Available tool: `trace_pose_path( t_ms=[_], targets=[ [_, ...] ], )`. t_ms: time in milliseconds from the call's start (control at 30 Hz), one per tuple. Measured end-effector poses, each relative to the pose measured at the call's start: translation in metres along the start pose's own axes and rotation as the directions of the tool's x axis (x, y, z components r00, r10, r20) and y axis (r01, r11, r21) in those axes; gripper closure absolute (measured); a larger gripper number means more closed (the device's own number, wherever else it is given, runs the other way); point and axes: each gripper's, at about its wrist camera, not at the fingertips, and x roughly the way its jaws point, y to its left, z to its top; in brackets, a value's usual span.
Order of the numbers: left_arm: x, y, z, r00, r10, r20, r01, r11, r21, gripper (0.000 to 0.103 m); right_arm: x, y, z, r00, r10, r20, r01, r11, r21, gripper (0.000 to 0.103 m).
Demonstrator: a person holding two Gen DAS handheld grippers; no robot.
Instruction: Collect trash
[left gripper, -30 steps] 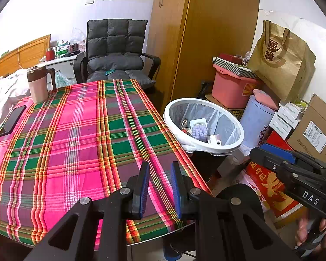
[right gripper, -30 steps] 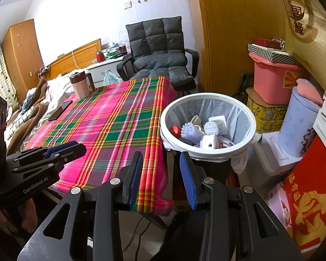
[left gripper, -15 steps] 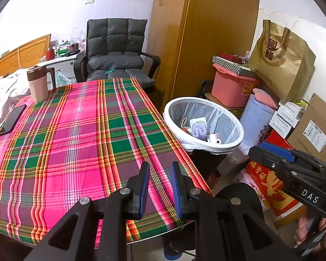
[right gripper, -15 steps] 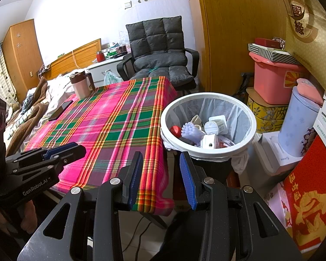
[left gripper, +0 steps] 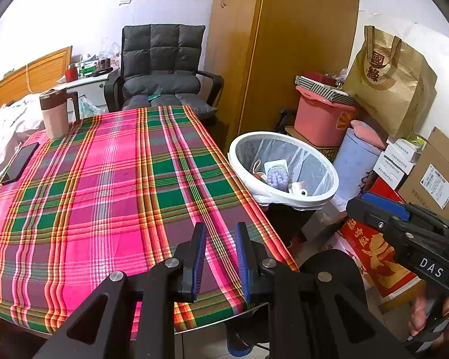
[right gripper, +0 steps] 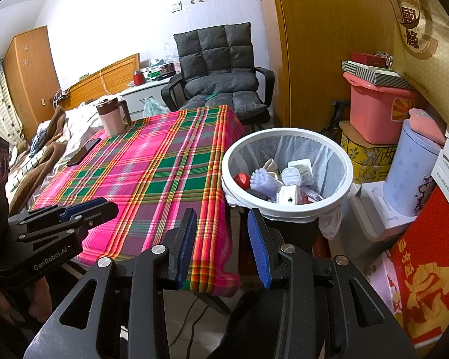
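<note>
Right wrist view: round white bin [right gripper: 287,206] of trash stands beside the plaid-clothed worktop [right gripper: 152,173], just ahead of the released, empty right tool [right gripper: 221,224]; left tool [left gripper: 220,239] likewise released, empty, over the worktop

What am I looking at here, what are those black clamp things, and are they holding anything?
A person holds a two-finger gripper in each hand, with a wide-angle camera on each, looking along its fingers. One picture is from the left gripper, the other from the right gripper; each also catches the other at its edge. Both stand open with nothing between the blue pads. Below them is a table in plaid cloth, bearing only a mug and a phone. Beside it stands a white bin, already holding trash.
</note>
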Motion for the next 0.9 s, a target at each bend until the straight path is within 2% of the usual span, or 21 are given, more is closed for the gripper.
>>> trace_pose_path(
  t_ms=[900],
  targets=[
    [0.0021, 0.0008, -0.0014, 1.0, 0.023, -0.017, -0.023, 1.0, -0.008, 0.084, 0.0, 0.0049, -0.0015, 1.0, 0.002, -0.003, -0.002, 1.0, 0.0, 0.065]
  ],
)
